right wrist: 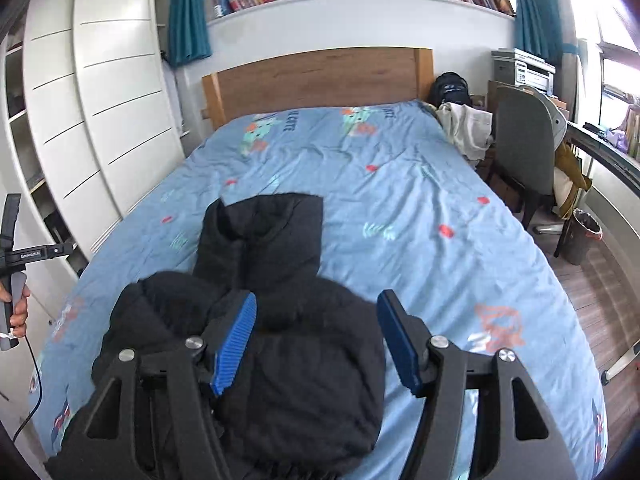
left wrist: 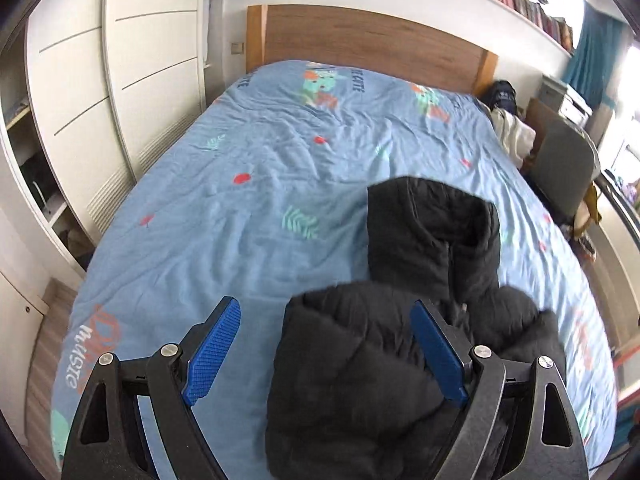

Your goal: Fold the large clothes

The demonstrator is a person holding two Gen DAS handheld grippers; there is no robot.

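Black padded jacket point(right wrist: 256, 344) folded into a bundle at the near end of the bed point(left wrist: 224, 184), both my grippers clear of it.

I judge the folding mostly done: the body is doubled into a thick pad, the hood lies flat toward the headboard, and perhaps only tidying or stowing remains. My left gripper point(left wrist: 326, 354) hangs with jaws wide apart, nothing between them; my right gripper point(right wrist: 318, 340) stands partly spread, also empty. Only the right view shows my hand point(right wrist: 18, 308) on the left handle, the chair point(right wrist: 520, 148) and the bin point(right wrist: 584, 236); the left view shows more wardrobe point(left wrist: 120, 92).
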